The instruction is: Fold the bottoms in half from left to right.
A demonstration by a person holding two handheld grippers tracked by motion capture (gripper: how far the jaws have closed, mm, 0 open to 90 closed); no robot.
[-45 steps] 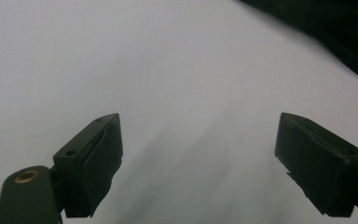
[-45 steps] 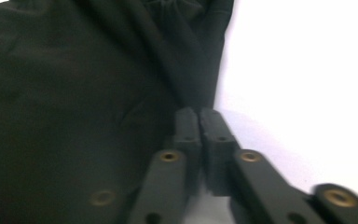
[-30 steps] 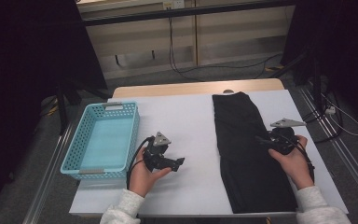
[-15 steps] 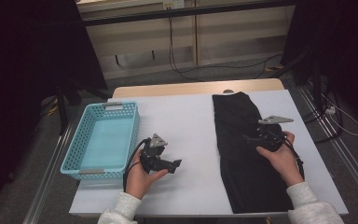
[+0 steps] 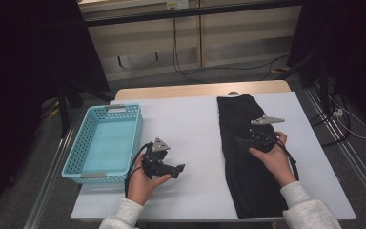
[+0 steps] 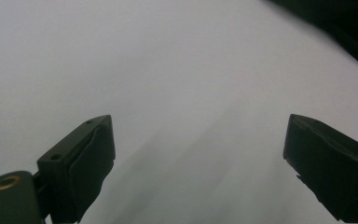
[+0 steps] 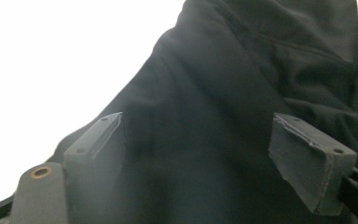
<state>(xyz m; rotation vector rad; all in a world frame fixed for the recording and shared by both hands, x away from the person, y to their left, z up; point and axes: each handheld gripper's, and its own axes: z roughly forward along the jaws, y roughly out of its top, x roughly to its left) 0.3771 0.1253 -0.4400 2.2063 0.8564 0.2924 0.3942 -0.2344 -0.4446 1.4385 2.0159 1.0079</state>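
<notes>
Black garment (image 5: pixel 250 167), perhaps trousers, partly under right hand-held gripper (image 5: pixel 240 140)

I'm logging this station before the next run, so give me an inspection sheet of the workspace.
Surface: white table, wooden strip along the far edge.
Job's things: black garment laid lengthwise on the table's right side; empty blue basket at the left edge.
Clutter: nothing seen.
Grippers: left gripper jaws wide, over bare table, holding nothing; right gripper over the garment, jaws have just been opening, fabric beneath them, not pinched.
Cables: black cable loops from the left gripper; another trails off the right gripper; cords on the floor behind.
Surroundings: dark room, pale cabinet behind, metal rails on the floor.
</notes>
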